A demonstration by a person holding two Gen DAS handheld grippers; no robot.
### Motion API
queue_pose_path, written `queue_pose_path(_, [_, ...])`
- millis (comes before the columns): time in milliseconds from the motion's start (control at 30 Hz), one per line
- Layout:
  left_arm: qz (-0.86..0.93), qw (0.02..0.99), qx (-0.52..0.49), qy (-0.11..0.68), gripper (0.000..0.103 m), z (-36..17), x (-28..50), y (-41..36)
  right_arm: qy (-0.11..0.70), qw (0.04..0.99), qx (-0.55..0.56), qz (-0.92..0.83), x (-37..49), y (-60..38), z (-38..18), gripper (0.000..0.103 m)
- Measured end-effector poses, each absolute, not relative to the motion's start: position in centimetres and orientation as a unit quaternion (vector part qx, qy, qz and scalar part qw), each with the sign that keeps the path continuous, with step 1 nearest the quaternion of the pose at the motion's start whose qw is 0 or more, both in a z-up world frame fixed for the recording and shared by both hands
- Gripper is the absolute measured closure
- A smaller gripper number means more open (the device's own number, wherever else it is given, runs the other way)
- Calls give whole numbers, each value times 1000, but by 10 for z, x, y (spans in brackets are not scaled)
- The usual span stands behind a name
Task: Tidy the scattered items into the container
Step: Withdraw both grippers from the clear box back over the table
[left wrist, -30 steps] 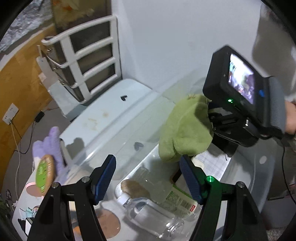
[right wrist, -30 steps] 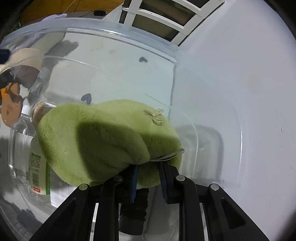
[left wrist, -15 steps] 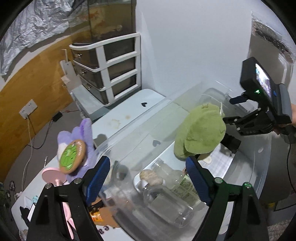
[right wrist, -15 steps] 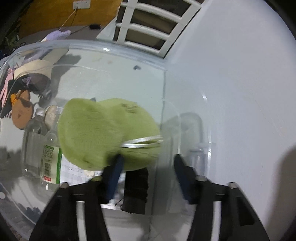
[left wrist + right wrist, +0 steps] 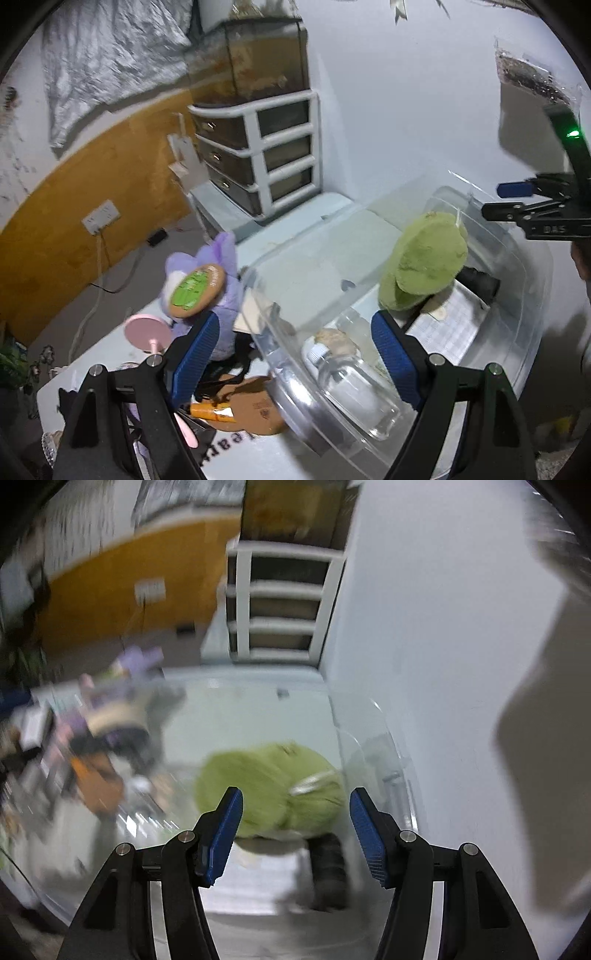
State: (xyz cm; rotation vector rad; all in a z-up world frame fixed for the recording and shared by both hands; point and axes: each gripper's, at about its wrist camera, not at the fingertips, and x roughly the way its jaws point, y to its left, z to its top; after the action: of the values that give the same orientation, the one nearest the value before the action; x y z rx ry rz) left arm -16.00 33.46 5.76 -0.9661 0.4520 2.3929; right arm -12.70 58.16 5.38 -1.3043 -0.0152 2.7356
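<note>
1. Container [image 5: 517, 258], clear plastic, fills the lower right of the left wrist view.
2. Green plush [image 5: 424, 266] lies inside it, right of centre.
3. Right gripper [image 5: 295, 823] stands wide and empty; best lifted straight clear.
4. Left gripper [image 5: 291, 354], wide and empty, should seek the purple plush [image 5: 207, 273] outside, centre left.

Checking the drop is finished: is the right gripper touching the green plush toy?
Apart. The left wrist view shows the right gripper up above the green plush toy, which lies in the clear container.
</note>
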Motion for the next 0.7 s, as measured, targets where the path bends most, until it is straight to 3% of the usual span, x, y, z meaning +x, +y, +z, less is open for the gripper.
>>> queue_pose_path(33, [888, 257, -346, 161, 18, 59, -156, 332, 11, 59, -409, 911, -118, 579, 57, 37])
queue_pose_path(100, [898, 256, -331, 139, 18, 61, -147, 325, 37, 60, -370, 926, -100, 571, 62, 0])
queue_pose_path(467, [921, 228, -314, 14, 18, 65, -121, 279, 123, 103, -247, 956, -50, 545, 68, 0])
queue_pose_path(567, [928, 210, -306, -15, 9, 62, -111, 264, 147, 107, -225, 957, -38, 528, 68, 0])
queue_pose_path(700, [937, 173, -301, -38, 9, 57, -95, 243, 151, 101, -210, 961, -21, 494, 66, 0])
